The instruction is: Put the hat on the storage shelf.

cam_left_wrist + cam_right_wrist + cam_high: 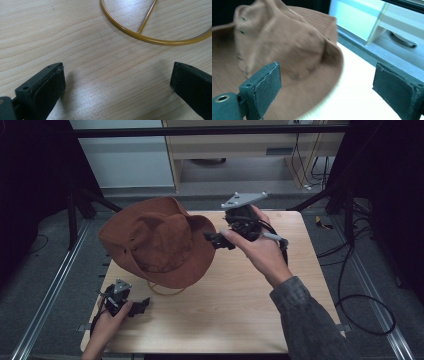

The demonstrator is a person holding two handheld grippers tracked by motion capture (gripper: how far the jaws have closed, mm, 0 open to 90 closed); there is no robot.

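Your right tool [216,239] is in the middle of the high view, just beside the right edge of the brown hat [157,242]. Its jaws stand wide apart and hold nothing; in the right gripper view the hat brim lies behind them. The hat sits on the left part of the table [240,305], and its yellow cord [150,39] lies on the wood. Your left tool [142,306] rests at the lower left of the high view, open and empty.

Lab recording bay, wooden table [235,315] on aluminium rails [45,295], black curtains [30,180], loose floor cables [365,300]
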